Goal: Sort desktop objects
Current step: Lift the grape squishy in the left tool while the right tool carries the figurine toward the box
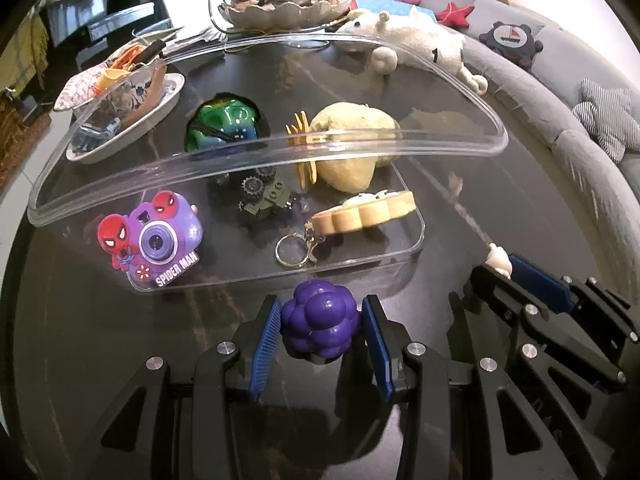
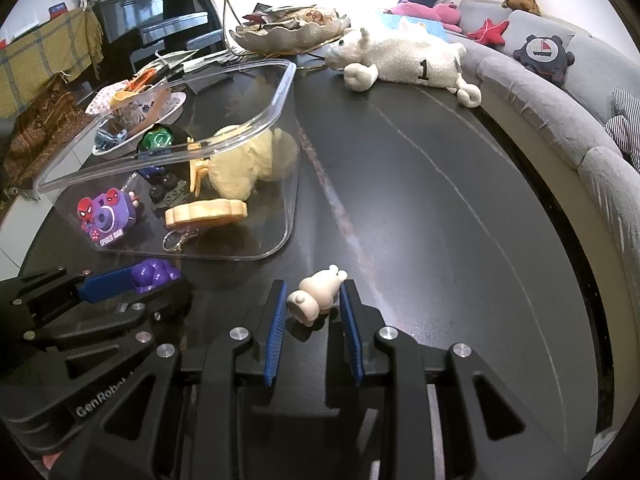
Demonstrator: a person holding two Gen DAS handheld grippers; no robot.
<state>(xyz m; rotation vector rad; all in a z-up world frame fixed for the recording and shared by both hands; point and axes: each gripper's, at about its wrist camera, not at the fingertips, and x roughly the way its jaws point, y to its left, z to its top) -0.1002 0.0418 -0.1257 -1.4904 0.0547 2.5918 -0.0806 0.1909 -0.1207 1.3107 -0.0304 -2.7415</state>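
Note:
A bumpy purple grape-shaped ball (image 1: pixel 320 322) rests on the dark table just in front of the clear plastic box (image 1: pixel 400 258). My left gripper (image 1: pixel 320 305) is shut on the ball, one blue pad on each side. A small cream animal figurine (image 2: pixel 316 294) lies on the table to the right of the box, and my right gripper (image 2: pixel 314 287) is shut on it. The box (image 2: pixel 280 100) holds a purple Spider-Man toy camera (image 1: pixel 160 240), a green ball toy (image 1: pixel 222 128), a yellow plush (image 1: pixel 352 148), a wooden keychain (image 1: pixel 360 212) and a small wheeled brick vehicle (image 1: pixel 264 198).
A white plush sheep (image 2: pixel 404 62) marked 1 lies at the table's far side. A dish of odds and ends (image 1: pixel 132 120) stands left of the box, a tiered bowl stand (image 2: pixel 280 32) behind it. A grey sofa (image 2: pixel 560 120) with cushions curves along the right.

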